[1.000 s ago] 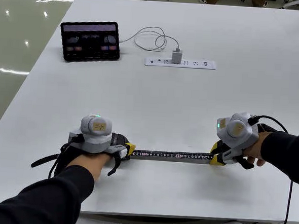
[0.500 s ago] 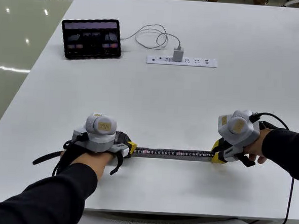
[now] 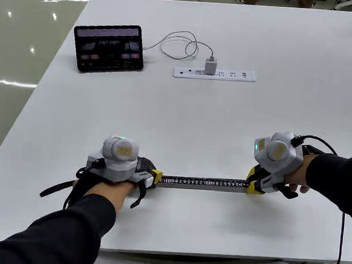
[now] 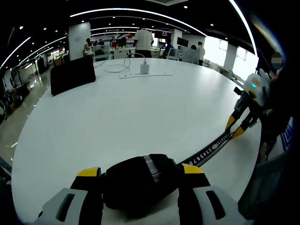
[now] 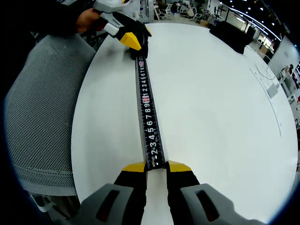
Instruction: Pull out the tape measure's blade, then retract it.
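White workbench (image 3: 236, 124) | your left gripper (image 3: 152, 176) clamps the tape case (image 4: 140, 180) | right gripper (image 3: 253, 186) pinches the blade (image 3: 203, 183) tip | span slightly shorter than a second ago, retraction likely starting.

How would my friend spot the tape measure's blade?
On the white table, look near the front edge. The blade is the thin dark strip stretched from the left hand-held gripper to the right hand-held gripper; nothing else there carries numbers.

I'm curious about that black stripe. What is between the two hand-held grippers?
The tape measure's blade lies flat on the table, running from the case in the left hand-held gripper to the right hand-held gripper; the head view shows it.
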`<action>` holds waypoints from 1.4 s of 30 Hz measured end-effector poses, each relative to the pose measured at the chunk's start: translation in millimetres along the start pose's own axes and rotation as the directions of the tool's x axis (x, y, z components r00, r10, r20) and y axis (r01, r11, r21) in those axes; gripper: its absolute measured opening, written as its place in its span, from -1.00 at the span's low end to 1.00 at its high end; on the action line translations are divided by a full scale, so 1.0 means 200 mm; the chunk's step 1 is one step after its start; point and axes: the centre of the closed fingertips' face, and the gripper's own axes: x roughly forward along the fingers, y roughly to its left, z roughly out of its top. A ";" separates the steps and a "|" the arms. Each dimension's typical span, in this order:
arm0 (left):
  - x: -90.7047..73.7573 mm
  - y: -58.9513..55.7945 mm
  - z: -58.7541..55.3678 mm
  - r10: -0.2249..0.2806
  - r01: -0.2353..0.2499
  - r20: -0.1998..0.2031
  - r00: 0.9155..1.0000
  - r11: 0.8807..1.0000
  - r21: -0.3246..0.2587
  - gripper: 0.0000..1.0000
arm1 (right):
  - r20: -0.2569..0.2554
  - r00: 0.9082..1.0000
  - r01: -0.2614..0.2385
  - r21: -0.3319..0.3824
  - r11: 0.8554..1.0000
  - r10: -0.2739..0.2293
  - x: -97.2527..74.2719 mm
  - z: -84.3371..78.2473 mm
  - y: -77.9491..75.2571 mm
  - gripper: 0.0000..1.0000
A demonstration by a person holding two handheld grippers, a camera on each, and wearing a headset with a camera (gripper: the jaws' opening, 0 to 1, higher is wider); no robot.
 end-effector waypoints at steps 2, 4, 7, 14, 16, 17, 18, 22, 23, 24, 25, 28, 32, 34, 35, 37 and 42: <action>0.00 0.00 0.00 -0.003 0.003 0.001 1.000 1.000 0.001 0.21 | -0.001 1.000 0.001 0.000 1.000 -0.001 0.00 0.00 0.00 -0.78; 0.00 0.00 0.00 -0.002 0.002 -0.001 1.000 1.000 0.003 0.21 | -0.002 1.000 0.001 0.001 1.000 -0.001 0.00 0.00 0.00 -0.78; 0.00 0.00 0.00 -0.005 0.005 -0.002 1.000 1.000 0.005 0.21 | 0.003 1.000 -0.002 -0.028 1.000 0.002 0.00 0.01 0.00 -0.78; 0.00 0.00 0.00 -0.008 0.008 -0.006 1.000 1.000 0.009 0.21 | 0.017 1.000 -0.004 -0.020 1.000 0.004 0.02 0.05 0.00 -0.78; 0.00 0.00 0.00 -0.008 0.008 -0.007 1.000 1.000 0.010 0.21 | 0.020 1.000 -0.005 -0.020 1.000 0.006 0.02 0.06 0.00 -0.78; 0.00 0.00 0.00 -0.008 0.008 -0.008 1.000 1.000 0.010 0.21 | 0.021 1.000 -0.006 -0.021 1.000 0.007 0.03 0.07 0.00 -0.78; 0.01 0.00 0.00 -0.009 0.009 -0.008 1.000 1.000 0.010 0.21 | 0.021 1.000 -0.007 -0.019 1.000 0.007 0.03 0.07 0.00 -0.78; 0.00 0.00 0.00 -0.007 0.007 -0.007 1.000 1.000 0.013 0.21 | 0.022 1.000 -0.009 -0.012 1.000 0.009 0.04 0.09 0.00 -0.78; 0.00 0.00 0.00 -0.007 0.007 -0.007 1.000 1.000 0.014 0.21 | 0.023 1.000 -0.009 -0.012 1.000 0.009 0.04 0.09 0.01 -0.78; 0.00 0.00 0.00 -0.008 0.008 -0.008 1.000 1.000 0.013 0.21 | 0.023 1.000 -0.009 -0.012 1.000 0.010 0.04 0.10 0.01 -0.78; 0.01 0.00 0.00 -0.008 0.008 -0.009 1.000 1.000 0.014 0.21 | 0.025 1.000 -0.011 -0.019 1.000 0.011 0.04 0.10 0.01 -0.78; 0.01 0.00 0.00 -0.008 0.008 -0.009 1.000 1.000 0.015 0.22 | 0.028 1.000 -0.012 -0.018 1.000 0.013 0.05 0.11 0.01 -0.78; 0.01 0.00 0.00 -0.008 0.008 -0.010 1.000 1.000 0.016 0.22 | 0.031 0.999 -0.013 -0.016 1.000 0.013 0.05 0.13 0.01 -0.78; 0.01 0.00 0.00 -0.007 0.007 -0.010 1.000 1.000 0.017 0.22 | 0.032 0.999 -0.013 -0.014 1.000 0.014 0.06 0.13 0.01 -0.78; 0.01 0.00 0.00 -0.007 0.007 -0.010 1.000 1.000 0.017 0.22 | 0.033 0.999 -0.013 -0.014 1.000 0.014 0.06 0.13 0.01 -0.77; 0.01 0.00 0.00 -0.007 0.007 -0.009 1.000 1.000 0.018 0.22 | 0.035 0.999 -0.014 -0.012 1.000 0.014 0.06 0.14 0.02 -0.77; 0.01 0.00 0.00 -0.007 0.007 -0.010 1.000 1.000 0.020 0.22 | 0.039 0.999 -0.014 -0.012 1.000 0.015 0.07 0.16 0.02 -0.77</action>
